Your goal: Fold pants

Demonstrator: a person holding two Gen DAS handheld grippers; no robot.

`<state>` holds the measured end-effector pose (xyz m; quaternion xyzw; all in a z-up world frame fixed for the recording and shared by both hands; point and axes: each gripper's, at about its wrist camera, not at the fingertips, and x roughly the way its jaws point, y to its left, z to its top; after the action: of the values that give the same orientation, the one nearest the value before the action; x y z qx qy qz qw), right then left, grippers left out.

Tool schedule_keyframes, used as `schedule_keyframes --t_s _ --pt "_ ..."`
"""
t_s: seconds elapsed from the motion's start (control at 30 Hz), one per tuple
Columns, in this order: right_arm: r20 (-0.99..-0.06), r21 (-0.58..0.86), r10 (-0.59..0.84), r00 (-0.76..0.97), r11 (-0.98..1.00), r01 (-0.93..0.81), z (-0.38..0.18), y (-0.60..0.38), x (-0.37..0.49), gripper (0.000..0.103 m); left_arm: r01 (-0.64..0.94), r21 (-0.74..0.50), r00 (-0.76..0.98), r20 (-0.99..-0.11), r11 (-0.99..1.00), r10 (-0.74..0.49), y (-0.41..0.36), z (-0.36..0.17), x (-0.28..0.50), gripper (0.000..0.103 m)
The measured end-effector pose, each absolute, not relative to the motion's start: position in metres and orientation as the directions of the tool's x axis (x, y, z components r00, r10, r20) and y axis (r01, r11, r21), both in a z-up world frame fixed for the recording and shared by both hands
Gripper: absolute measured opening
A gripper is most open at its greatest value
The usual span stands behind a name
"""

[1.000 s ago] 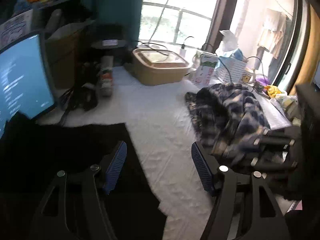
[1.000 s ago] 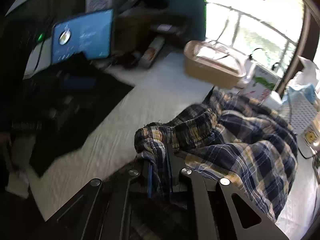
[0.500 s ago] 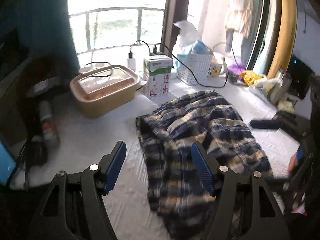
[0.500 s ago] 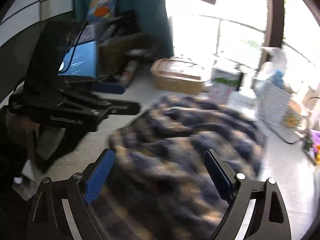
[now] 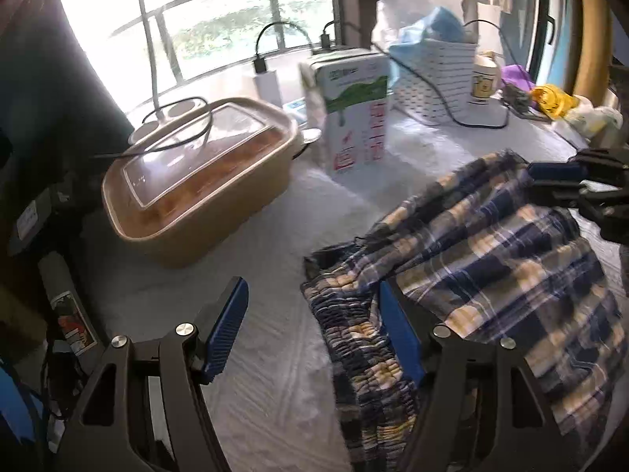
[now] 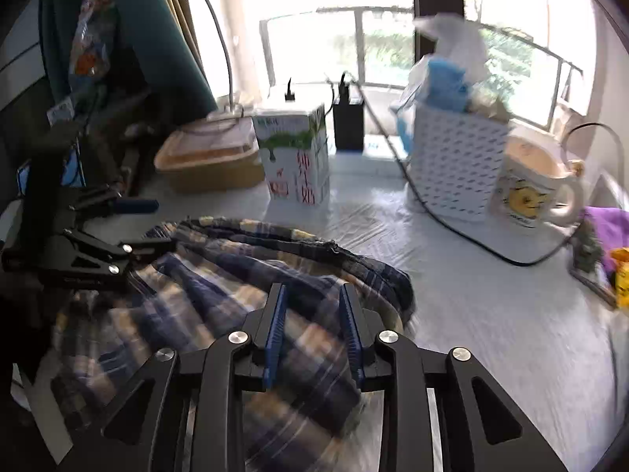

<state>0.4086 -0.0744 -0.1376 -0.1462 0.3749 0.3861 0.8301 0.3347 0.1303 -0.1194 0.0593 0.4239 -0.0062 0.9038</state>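
Note:
The blue and tan plaid pants [image 5: 491,259] lie crumpled on the white table cover [image 5: 275,346]. My left gripper [image 5: 314,326] is open, its right finger at the elastic waistband and its left finger over bare cover. In the right wrist view the pants [image 6: 220,299] spread to the left. My right gripper [image 6: 312,322] is part way closed with plaid cloth between its blue pads, a gap still showing. The right gripper also shows at the right edge of the left wrist view [image 5: 566,181], at the pants' far edge.
A tan lidded container [image 5: 196,192], a milk carton [image 5: 354,114], a white basket [image 5: 440,74] and a mug [image 6: 530,181] stand along the window side. A black cable [image 6: 452,220] runs across the cover. Dark clutter stands at the left.
The right gripper let go of the pants, opened wide, and has now narrowed around cloth further right. The left gripper swung right from the black mat to the waistband, staying open.

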Motion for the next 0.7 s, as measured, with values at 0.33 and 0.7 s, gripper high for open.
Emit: schedule_keyframes --t_s 0.33,0.7 --pt "-0.766 -0.099 0.370 0.525 0.740 -0.666 -0.162 -0.062 0.447 0.026 0.035 0.055 0.640 -0.768 0.998 0.020 0.152 -0.119 0.348 0.070" --pt "-0.712 0.014 0.579 0.398 0.578 -0.816 -0.102 -0.050 0.369 0.029 0.064 -0.066 0.739 -0.668 0.996 -0.092 0.149 -0.063 0.291 0.070"
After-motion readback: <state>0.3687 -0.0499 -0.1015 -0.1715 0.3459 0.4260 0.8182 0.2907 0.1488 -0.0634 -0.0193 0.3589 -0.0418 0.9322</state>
